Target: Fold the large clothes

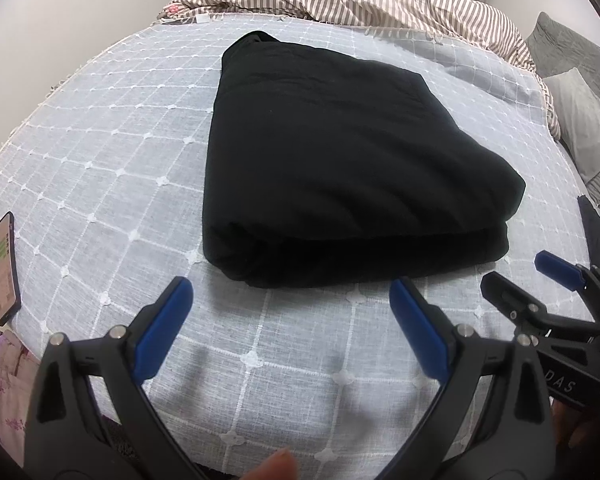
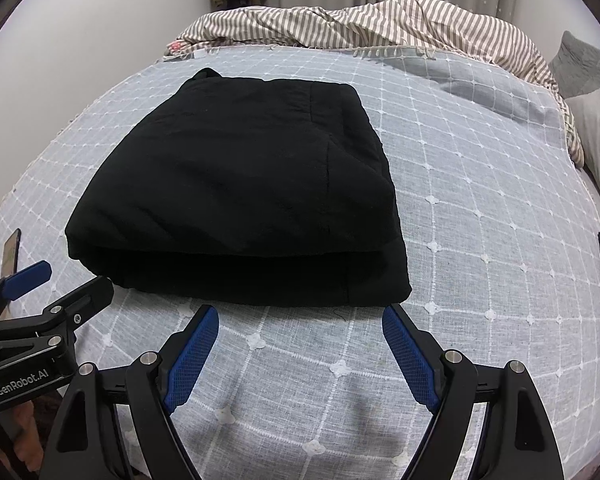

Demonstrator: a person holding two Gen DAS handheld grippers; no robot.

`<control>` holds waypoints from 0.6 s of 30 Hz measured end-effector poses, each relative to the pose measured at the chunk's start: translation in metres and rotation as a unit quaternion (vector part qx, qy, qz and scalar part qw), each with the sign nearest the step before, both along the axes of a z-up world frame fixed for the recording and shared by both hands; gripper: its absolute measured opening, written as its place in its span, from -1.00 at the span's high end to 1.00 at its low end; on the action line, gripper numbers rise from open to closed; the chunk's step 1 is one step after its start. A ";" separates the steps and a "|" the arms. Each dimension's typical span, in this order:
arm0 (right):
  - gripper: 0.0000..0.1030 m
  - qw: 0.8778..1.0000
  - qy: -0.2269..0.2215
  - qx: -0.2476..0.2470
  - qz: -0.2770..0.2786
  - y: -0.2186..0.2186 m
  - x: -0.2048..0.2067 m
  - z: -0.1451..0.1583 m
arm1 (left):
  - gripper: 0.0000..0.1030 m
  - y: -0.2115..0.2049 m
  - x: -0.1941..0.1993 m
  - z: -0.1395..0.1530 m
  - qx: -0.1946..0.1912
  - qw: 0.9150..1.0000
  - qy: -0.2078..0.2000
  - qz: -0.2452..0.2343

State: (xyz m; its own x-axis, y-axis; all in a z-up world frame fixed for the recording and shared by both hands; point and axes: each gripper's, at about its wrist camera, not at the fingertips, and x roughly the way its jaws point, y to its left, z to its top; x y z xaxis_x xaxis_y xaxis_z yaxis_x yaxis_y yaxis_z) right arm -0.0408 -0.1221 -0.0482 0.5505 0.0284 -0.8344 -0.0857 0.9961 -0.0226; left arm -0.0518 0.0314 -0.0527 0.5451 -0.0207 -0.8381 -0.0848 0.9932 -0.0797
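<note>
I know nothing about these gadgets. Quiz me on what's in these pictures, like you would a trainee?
1. True or false: the black garment lies folded on the checked bedspread.
2. Which is gripping cloth: (a) the left hand-held gripper, (b) the right hand-held gripper, (c) neither?
3. What lies near the bed's left edge, screen lit?

Key:
1. True; it is a stacked bundle, fold toward the cameras.
2. (c); both stand open, apart from the garment.
3. A phone.
</note>
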 end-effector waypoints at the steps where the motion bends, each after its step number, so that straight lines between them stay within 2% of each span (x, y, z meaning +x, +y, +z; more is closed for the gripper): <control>1: -0.66 1.000 0.000 0.000 0.000 0.000 0.000 0.000 | -0.91 0.000 0.000 0.000 0.000 1.000 0.000 0.000; 18: -0.66 1.000 -0.002 0.002 -0.002 -0.002 0.000 0.000 | -0.91 0.000 0.001 0.000 -0.001 1.000 0.002 0.002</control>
State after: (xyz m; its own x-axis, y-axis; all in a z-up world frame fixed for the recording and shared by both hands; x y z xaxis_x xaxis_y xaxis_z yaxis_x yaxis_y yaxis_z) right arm -0.0412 -0.1244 -0.0478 0.5532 0.0288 -0.8326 -0.0813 0.9965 -0.0195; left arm -0.0509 0.0313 -0.0526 0.5413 -0.0204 -0.8406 -0.0886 0.9928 -0.0812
